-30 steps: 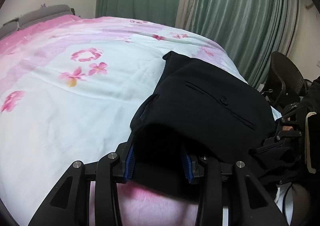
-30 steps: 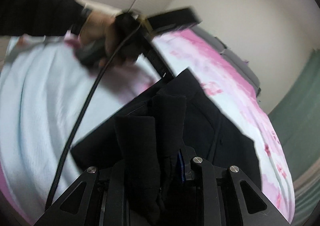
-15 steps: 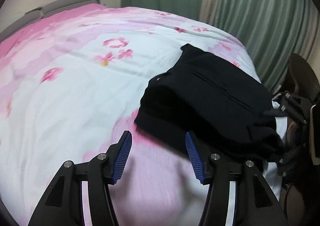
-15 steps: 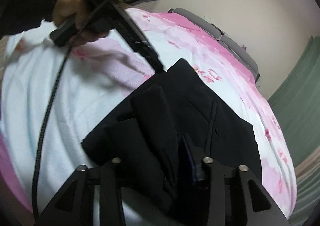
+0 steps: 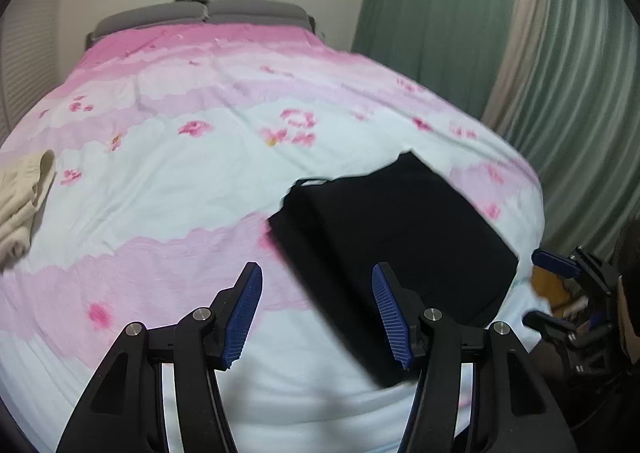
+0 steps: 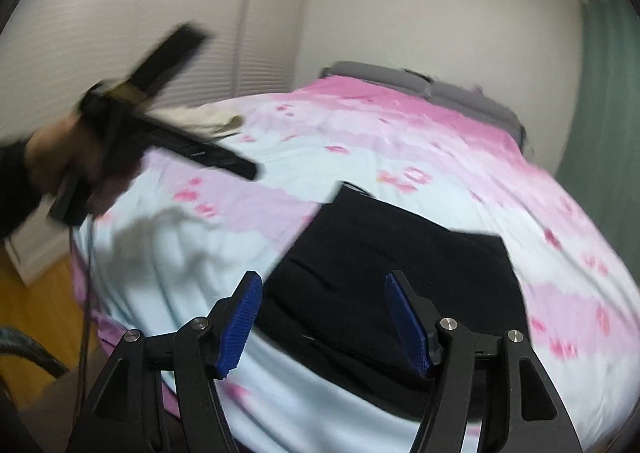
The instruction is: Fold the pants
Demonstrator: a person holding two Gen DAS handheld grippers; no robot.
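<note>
Your left gripper (image 5: pixel 316 317) is held with its jaws spread wide, gripping nothing. Your right gripper (image 6: pixel 322 321) is likewise spread wide and unloaded. In the right wrist view, your left hand (image 6: pixel 60 161) grasps its gripper's handle, motion-blurred.

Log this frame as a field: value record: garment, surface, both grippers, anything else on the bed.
garment: black pants, folded into a compact rectangle, lying flat
surface: bed with pink floral cover
left gripper: open, holding nothing, off the pants
right gripper: open, holding nothing, above the near edge of the pants
other item: beige cloth at the bed's left edge, apart from the pants
background: green curtain, grey headboard
fold state: looks finished
</note>
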